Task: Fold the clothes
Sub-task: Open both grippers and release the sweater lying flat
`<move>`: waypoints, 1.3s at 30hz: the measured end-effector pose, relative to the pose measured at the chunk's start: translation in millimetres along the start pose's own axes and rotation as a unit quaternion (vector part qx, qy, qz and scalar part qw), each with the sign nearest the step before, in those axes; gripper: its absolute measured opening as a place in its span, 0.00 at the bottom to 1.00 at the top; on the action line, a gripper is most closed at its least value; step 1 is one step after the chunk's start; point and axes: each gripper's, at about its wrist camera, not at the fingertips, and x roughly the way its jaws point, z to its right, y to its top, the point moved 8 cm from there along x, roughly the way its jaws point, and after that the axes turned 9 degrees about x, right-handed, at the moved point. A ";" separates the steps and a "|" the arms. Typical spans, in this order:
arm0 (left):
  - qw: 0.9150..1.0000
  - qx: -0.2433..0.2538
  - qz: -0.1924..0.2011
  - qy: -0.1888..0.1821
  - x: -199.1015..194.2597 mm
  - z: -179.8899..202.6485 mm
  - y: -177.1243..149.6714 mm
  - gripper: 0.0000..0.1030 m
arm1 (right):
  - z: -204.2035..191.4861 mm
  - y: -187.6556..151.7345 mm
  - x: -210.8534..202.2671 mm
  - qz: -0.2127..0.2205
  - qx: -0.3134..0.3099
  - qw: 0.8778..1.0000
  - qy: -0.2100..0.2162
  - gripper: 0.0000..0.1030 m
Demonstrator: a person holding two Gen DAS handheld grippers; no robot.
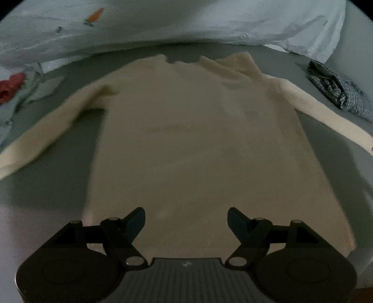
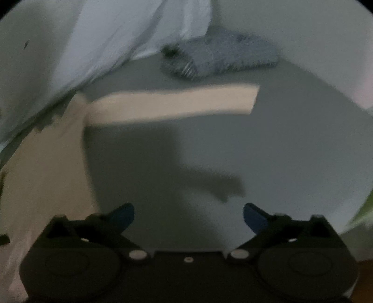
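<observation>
Grey table (image 1: 46, 198) fills the left wrist view, with a crumpled white sheet (image 1: 186, 21) along its far edge. On it a cream sweater (image 1: 186, 139) lies flat, neck far, hem near, both sleeves spread outward. A folded striped garment (image 1: 338, 91) sits well apart at far right, something red (image 1: 10, 87) at far left. The left gripper (image 1: 186, 221) hovers over the hem, jaws wide apart and holding nothing.

From the right wrist view, the right gripper (image 2: 188, 216) is likewise spread and empty, above bare table beside the sweater's right edge; the right sleeve (image 2: 174, 105) stretches across ahead, the striped garment just beyond it.

Judged from this, the sweater is laid out and folding has not begun. The next move likely calls for pinching a sleeve or side edge and carrying it inward over the body.
</observation>
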 end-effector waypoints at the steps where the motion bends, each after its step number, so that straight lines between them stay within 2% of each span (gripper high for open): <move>1: 1.000 -0.002 -0.005 -0.002 6.8 12.1 4.4 0.77 | 9.7 14.6 5.9 0.014 0.006 1.000 0.005 1.00; 4: 0.999 -0.013 -0.033 0.007 29.4 42.5 18.2 0.80 | 37.4 56.2 28.0 0.034 0.034 0.999 0.017 1.00; 7: 0.997 -0.038 -0.058 0.026 51.7 59.7 28.5 0.80 | 57.6 97.6 55.4 0.047 0.017 0.999 0.008 1.00; 8: 0.996 -0.044 -0.062 0.041 57.3 64.2 32.3 0.86 | 63.3 109.5 63.8 0.052 0.007 0.999 0.006 1.00; 9: 0.995 -0.049 -0.063 0.052 61.0 67.3 36.5 0.87 | 66.9 119.1 72.7 0.054 0.000 0.999 -0.002 0.99; 11: 0.993 -0.069 -0.075 0.057 67.3 70.8 42.8 0.89 | 73.3 130.7 93.4 0.038 -0.009 0.999 -0.009 0.92; 13: 0.990 -0.092 -0.090 0.063 72.7 68.6 44.4 0.93 | 76.7 137.0 113.6 0.012 -0.009 1.000 -0.013 0.72; 14: 0.988 -0.105 -0.098 0.065 74.1 64.8 43.4 0.98 | 75.0 138.4 119.2 0.011 -0.015 1.000 -0.017 0.72; 15: 0.986 -0.117 -0.102 0.066 74.0 60.3 40.8 1.00 | 67.4 139.2 122.5 0.014 -0.037 0.999 -0.010 0.62; 16: 0.984 -0.127 -0.103 0.066 74.1 57.5 38.6 1.00 | 61.4 138.4 123.6 0.020 -0.065 0.997 -0.022 0.38; 18: 0.984 -0.126 -0.103 0.069 75.6 57.7 39.0 1.00 | 45.4 136.8 124.6 0.022 -0.109 0.994 -0.014 0.11; 19: 0.984 -0.125 -0.104 0.071 76.7 58.0 39.8 1.00 | 39.9 136.3 124.5 0.024 -0.123 0.992 -0.025 0.06; 21: 0.983 -0.133 -0.108 0.070 79.4 56.7 41.0 1.00 | 36.5 138.5 113.2 0.044 -0.133 0.989 -0.037 0.05; 24: 0.982 -0.138 -0.108 0.071 82.5 56.0 42.2 1.00 | 54.2 148.5 77.1 0.077 -0.107 0.988 -0.075 0.05; 27: 0.982 -0.139 -0.100 0.074 84.8 56.9 42.5 1.00 | 76.4 130.2 82.1 0.034 -0.119 0.987 -0.105 0.07; 29: 0.983 -0.137 -0.097 0.073 86.0 55.7 42.0 1.00 | 82.8 117.1 95.2 0.006 -0.133 0.985 -0.108 0.08; 30: 0.983 -0.136 -0.096 0.072 86.2 53.7 41.1 1.00 | 82.1 117.0 95.3 0.010 -0.140 0.984 -0.110 0.13; 31: 0.984 -0.135 -0.094 0.071 86.6 52.4 40.0 1.00 | 79.9 120.2 91.4 0.022 -0.151 0.981 -0.118 0.25; 32: 0.984 -0.134 -0.093 0.071 87.1 51.8 38.8 1.00 | 76.9 123.9 89.3 0.034 -0.159 0.979 -0.121 0.31; 33: 0.984 -0.133 -0.092 0.070 87.8 51.2 38.4 1.00 | 73.8 127.6 87.1 0.046 -0.167 0.977 -0.124 0.43; 36: 0.986 -0.122 -0.094 0.060 89.4 49.2 39.3 1.00 | 54.3 136.4 77.6 0.077 -0.193 0.970 -0.127 0.48; 38: 0.988 -0.110 -0.094 0.047 87.4 44.3 37.0 1.00 | 31.8 136.7 70.6 0.096 -0.212 0.966 -0.114 0.60; 39: 0.989 -0.105 -0.092 0.041 85.9 41.8 35.4 1.00 | 20.5 135.9 66.8 0.103 -0.219 0.965 -0.103 0.72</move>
